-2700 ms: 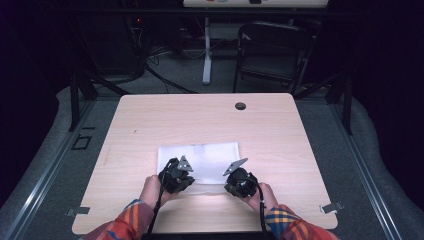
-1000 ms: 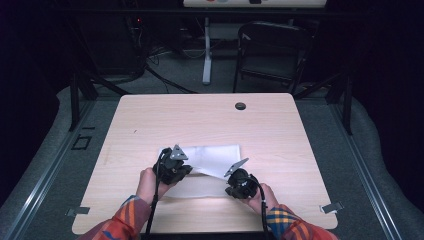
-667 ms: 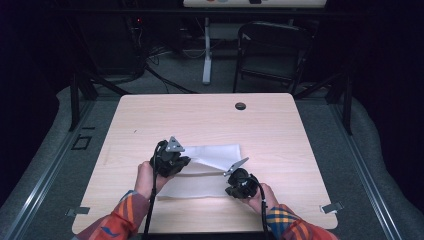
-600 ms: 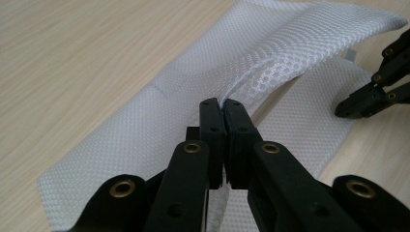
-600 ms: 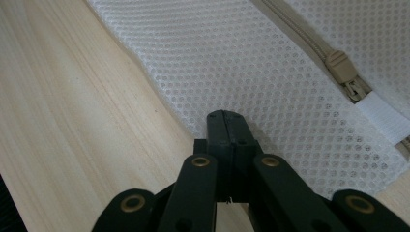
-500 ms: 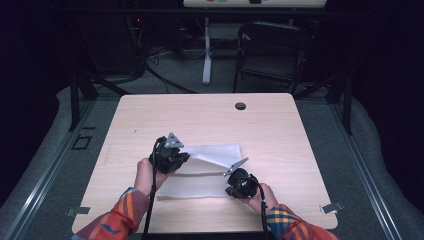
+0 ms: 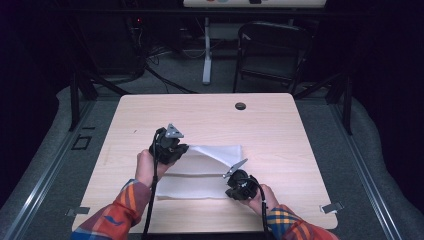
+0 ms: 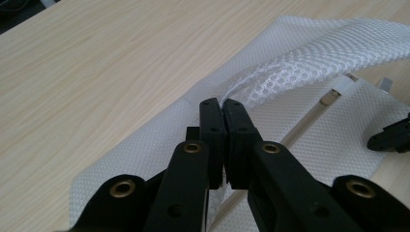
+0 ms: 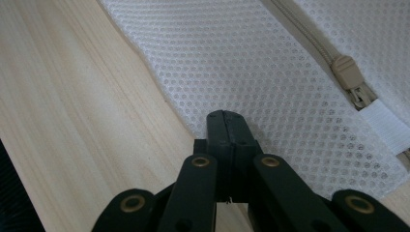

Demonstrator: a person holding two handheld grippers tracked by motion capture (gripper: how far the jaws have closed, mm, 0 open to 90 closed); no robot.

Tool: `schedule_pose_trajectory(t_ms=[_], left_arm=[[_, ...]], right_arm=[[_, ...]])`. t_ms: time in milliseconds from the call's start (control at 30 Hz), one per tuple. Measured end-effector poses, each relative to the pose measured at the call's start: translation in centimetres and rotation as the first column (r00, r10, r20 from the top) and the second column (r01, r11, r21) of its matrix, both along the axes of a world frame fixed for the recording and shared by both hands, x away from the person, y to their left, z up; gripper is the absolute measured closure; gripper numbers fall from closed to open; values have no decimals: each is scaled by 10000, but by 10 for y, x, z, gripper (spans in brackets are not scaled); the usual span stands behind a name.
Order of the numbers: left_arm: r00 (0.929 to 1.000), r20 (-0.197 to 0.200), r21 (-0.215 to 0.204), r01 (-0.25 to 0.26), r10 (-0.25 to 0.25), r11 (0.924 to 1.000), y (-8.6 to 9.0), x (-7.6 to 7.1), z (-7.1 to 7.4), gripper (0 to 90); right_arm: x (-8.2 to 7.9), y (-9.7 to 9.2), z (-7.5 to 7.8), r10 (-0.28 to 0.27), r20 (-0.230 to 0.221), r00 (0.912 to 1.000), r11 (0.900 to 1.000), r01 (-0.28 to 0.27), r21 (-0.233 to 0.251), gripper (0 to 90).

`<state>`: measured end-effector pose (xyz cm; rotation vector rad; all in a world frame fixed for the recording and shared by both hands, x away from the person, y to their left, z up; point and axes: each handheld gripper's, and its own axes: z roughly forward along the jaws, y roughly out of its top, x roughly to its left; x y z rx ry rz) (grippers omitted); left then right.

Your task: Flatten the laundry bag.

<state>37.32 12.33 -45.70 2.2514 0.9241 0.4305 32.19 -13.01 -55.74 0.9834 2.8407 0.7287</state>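
So I've got a white mesh laundry bag (image 7: 200, 172) lying flat around the lower middle of the tabletop (image 7: 280, 130), and I'm folding it. My left tool (image 7: 181, 148) is clamped shut on a pinch of the mesh at the bag's upper left, with that edge lifted clear of the wood and draping toward the middle. My right tool (image 7: 235, 181) sits low at the bag's lower right, jaws closed tight with the tips down on the mesh; from its own camera I honestly can't tell if any fabric is caught between them or if it's just pinning the bag down.

My take on doing this step well: keep the right tool planted as the anchor so the bag doesn't slide, and carry the lifted edge across in a low, even arc so the mesh lays over itself without bunching. This stuff is floppy and slippery, so a thin pinch could slip out if I yank it.

The camera views each tell a different part of the story. The left tool's view shows the mesh (image 8: 309, 58) gathered right at the closed tips and billowing away to the upper right, plus the zipper line (image 8: 309, 121) running underneath. The right tool's view (image 9: 226, 125) gives me the beige zipper pull (image 9: 345, 70) and a white tab at the bag's corner. The high view is what shows the overall fold shape and both hands at once.
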Motion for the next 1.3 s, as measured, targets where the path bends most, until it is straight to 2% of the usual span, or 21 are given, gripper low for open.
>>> schedule_pose_trajectory(t_ms=[300,333,400,533,567,867,1133,1233,1300], left_arm=[[9996,67,189,-266,265,9995,2,14,7,878],[9995,71,192,-324,323,9993,2,16,8,878],[9993,90,237,-369,367,9990,2,19,9,878],[9986,183,229,-492,488,9985,0,23,12,878],[9986,214,275,-490,484,9984,0,24,13,878],[9961,460,404,-775,756,9962,0,36,18,877],[9924,663,412,-1067,1038,9934,0,48,16,876],[9911,678,245,-1163,1144,9929,0,54,15,876],[9903,757,332,-1193,1165,9923,-2,59,14,876]], right_arm=[[-1,-1,0,1,-39,10000,10000,0,65,900],[-1,-1,0,124,-15,9999,9999,-124,-41,900],[-2,-1,-1,153,6,9999,9998,-153,115,900],[-2,-2,0,211,70,9998,9998,-212,25,900],[-2,-2,0,230,54,9997,9997,-230,-70,900],[-4,-5,0,412,-157,9990,9991,-411,75,900],[-7,-6,0,400,-280,9988,9992,-399,41,900],[-9,-7,1,439,-318,9985,9990,-439,22,900],[-10,-7,1,531,-391,9978,9986,-530,35,900]])
